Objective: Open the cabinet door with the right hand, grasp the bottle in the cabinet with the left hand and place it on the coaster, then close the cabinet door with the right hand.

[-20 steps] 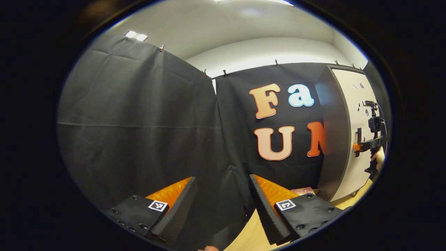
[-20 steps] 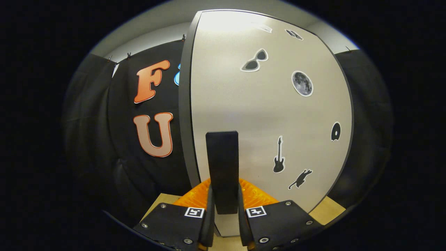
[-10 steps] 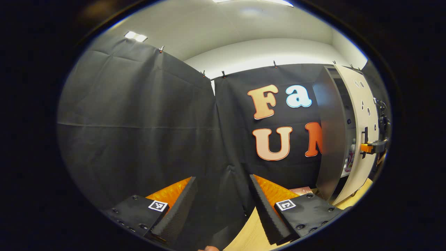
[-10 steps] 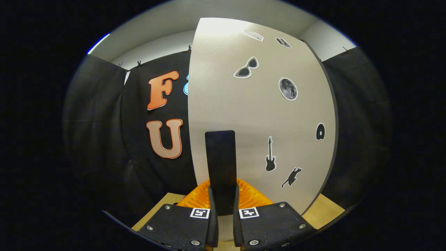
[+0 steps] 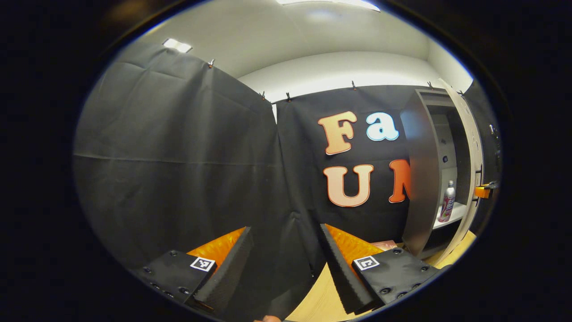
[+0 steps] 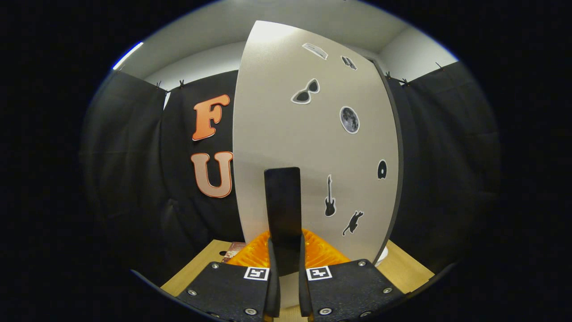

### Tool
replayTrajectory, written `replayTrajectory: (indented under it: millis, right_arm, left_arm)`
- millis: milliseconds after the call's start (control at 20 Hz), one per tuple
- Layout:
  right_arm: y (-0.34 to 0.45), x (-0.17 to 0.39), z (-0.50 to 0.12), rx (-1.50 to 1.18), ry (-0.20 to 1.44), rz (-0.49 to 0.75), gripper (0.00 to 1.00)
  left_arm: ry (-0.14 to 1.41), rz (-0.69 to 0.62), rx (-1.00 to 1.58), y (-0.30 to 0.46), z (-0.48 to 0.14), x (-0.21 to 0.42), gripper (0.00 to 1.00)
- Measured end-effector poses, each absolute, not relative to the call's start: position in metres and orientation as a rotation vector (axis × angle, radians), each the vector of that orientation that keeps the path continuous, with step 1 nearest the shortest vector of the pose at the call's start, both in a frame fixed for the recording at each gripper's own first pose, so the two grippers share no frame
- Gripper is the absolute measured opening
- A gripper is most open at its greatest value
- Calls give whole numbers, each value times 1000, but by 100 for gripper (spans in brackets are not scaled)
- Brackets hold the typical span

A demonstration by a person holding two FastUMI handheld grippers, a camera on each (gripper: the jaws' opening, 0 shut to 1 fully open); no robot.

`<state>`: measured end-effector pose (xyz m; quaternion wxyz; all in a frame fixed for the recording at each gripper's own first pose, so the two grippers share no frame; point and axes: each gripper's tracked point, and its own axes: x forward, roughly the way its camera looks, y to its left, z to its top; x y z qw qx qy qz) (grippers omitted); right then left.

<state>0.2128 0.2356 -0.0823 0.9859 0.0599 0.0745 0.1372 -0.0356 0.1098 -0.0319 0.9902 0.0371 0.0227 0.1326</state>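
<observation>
Door swing is what we see changed: a second ago the panel lay flat against the cabinet front, half a second ago it stood ajar, and now it is swung well out, so that in the left gripper view the cabinet's inside is exposed. That uncovers the bottle, which stands upright on the shelf inside the cabinet, near the shelf's front edge. We judge the opening step nearly or fully done, and the left hand's reach for the bottle comes next. Our right gripper has its fingers pressed together on the dark handle of the door, one on each side, and it has swung round with the panel; in the left gripper view we catch its tip at the door's edge. Our left gripper is spread wide with nothing between its fingers, and it has hardly moved over the last second, hanging well left of the cabinet and facing the booth's cloth wall. A reddish flat thing, which we take for the coaster, lies on the table just left of the cabinet's foot; we cannot make it out clearly.
</observation>
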Motion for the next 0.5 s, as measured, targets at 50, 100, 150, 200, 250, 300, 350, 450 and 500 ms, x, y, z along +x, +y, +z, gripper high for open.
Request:
replayTrajectory:
  millis: [50,100,150,200,250,300,350,450,500]
  right_arm:
    - [233,212,-83,117,154,268,16]
    - [231,211,-83,118,156,260,16]
    - [229,209,-83,117,160,253,13]
    - [227,208,-83,116,160,248,16]
    - [225,206,-83,115,160,242,16]
    - [222,206,-84,112,161,234,16]
    - [219,205,-83,110,161,225,16]
    - [215,204,-84,104,162,210,16]
    - [211,203,-84,102,162,201,16]
  left_arm:
    - [46,261,77,109,-31,-36,94]
    - [46,256,80,109,-32,-35,94]
    - [46,251,83,109,-32,-35,94]
    - [46,246,84,108,-33,-34,97]
    - [46,241,83,107,-33,-34,94]
    - [48,235,81,106,-31,-35,94]
    - [50,229,78,105,-30,-36,94]
    - [56,217,72,104,-27,-38,94]
    - [57,210,71,103,-27,-39,94]
